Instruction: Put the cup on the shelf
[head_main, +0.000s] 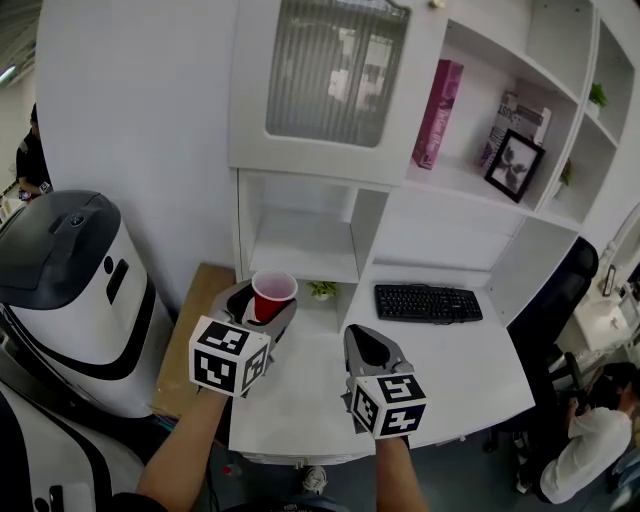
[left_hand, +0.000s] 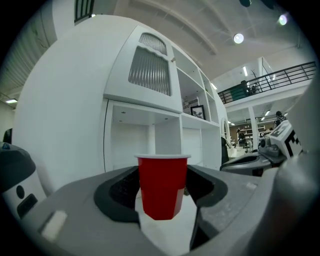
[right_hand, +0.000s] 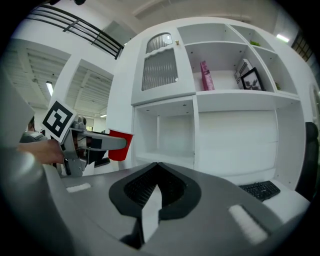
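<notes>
My left gripper (head_main: 262, 306) is shut on a red plastic cup (head_main: 273, 295) and holds it upright above the left end of the white desk (head_main: 460, 375). It hangs just in front of the low open shelf compartment (head_main: 303, 246). In the left gripper view the cup (left_hand: 161, 184) stands between the jaws, with that compartment (left_hand: 130, 147) straight behind it. My right gripper (head_main: 366, 346) is shut and holds nothing, hovering over the desk to the right of the cup. From the right gripper view (right_hand: 156, 170), the cup (right_hand: 120, 146) shows at the left.
A black keyboard (head_main: 428, 302) lies on the desk at the right and a small green plant (head_main: 322, 290) stands by the shelf divider. A pink book (head_main: 437, 113) and a picture frame (head_main: 515, 164) sit on the upper shelf. A white-and-grey machine (head_main: 78, 290) stands at the left.
</notes>
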